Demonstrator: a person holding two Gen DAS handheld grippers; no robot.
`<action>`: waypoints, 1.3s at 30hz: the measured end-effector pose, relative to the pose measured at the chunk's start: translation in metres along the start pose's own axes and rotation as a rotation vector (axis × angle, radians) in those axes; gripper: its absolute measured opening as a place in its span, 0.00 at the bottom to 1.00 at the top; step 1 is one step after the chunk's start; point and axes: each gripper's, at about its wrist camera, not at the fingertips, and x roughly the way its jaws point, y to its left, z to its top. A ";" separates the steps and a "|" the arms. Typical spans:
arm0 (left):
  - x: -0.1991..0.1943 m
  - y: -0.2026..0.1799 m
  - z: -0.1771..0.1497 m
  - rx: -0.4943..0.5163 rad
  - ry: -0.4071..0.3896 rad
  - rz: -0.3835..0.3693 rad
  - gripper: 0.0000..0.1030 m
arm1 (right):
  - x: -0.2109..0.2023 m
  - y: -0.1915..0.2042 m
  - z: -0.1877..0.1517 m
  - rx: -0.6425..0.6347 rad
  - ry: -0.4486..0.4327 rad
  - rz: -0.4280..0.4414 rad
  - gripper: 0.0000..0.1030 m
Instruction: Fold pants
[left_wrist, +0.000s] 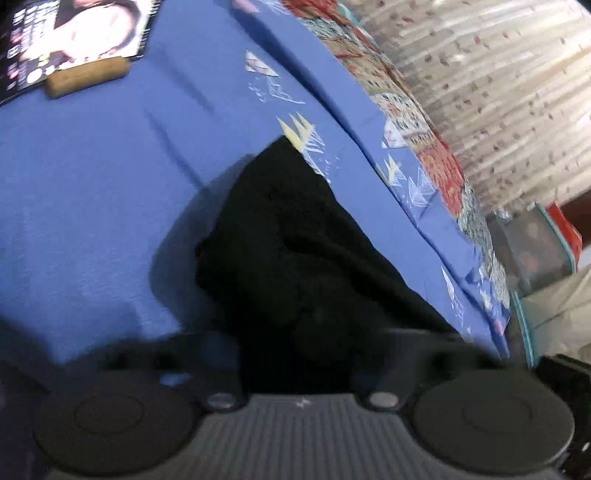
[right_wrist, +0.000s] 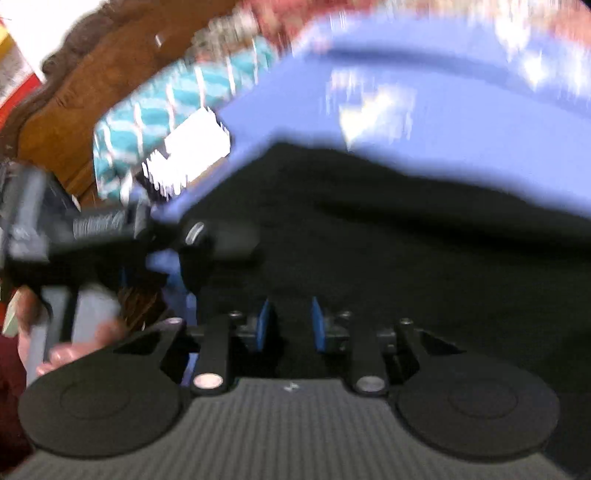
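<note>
Black pants (left_wrist: 295, 251) lie bunched on a blue bedsheet (left_wrist: 92, 184), near the bed's patterned edge. Left tongs (left_wrist: 295, 354): fingertips lost against the dark cloth directly ahead; whether they pinch it cannot be told. Right tongs (right_wrist: 288, 325): blue pads (right_wrist: 263, 325) stand a narrow gap apart, over the pants, black fabric visible between them; contact cannot be confirmed. A hand (right_wrist: 55, 339) holds the left tongs' grip.

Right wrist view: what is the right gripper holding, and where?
Cannot tell: the right gripper has its jaws slightly apart over the black pants; no pinched fabric visible.
</note>
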 end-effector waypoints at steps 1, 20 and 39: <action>-0.001 -0.001 0.000 0.010 0.001 0.006 0.17 | 0.006 0.003 -0.005 -0.002 0.011 -0.001 0.25; -0.104 0.002 -0.012 0.235 -0.220 0.132 0.47 | -0.003 0.021 -0.001 0.121 -0.101 0.132 0.31; 0.024 -0.115 -0.034 0.447 0.051 0.031 0.47 | -0.232 -0.110 -0.213 0.862 -0.672 -0.526 0.35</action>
